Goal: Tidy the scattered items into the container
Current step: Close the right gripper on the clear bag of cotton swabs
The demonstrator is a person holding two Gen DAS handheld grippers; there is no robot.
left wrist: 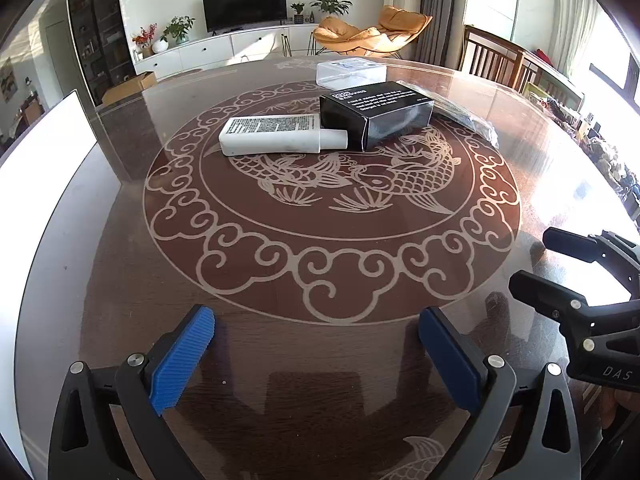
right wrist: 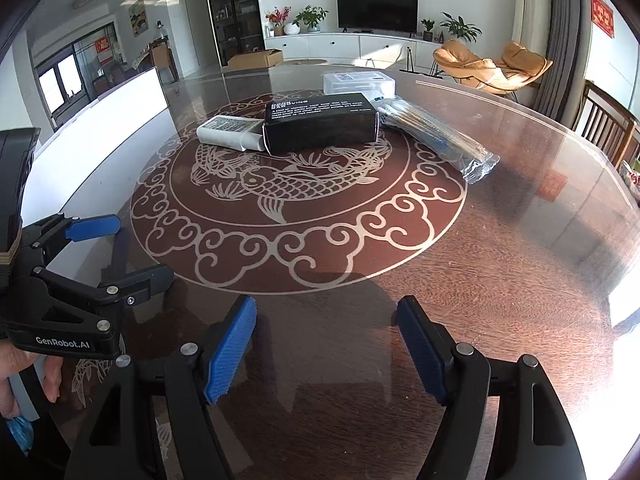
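Together near the far edge of the round dark wooden tabletop (left wrist: 120, 280) lie a white plastic bottle (left wrist: 272, 136), a black cardboard box (left wrist: 380, 116), a clear packet of sticks (right wrist: 440, 136) and a clear lidded plastic container (left wrist: 350, 72). Left gripper (left wrist: 316, 356) and right gripper (right wrist: 326, 348) hover at the near edge, jaws spread, holding nothing.

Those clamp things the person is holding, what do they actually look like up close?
Each is a black plastic two-finger tool. The left gripper and right gripper have angular black arms with triangular cut-outs and round silver pivot pins, ending in flat blue ribbed pads. White lettering marks the bodies: "GenRobot.AI" on the left one, "DAS" on the right. No cables show. A bare hand grips the left tool.
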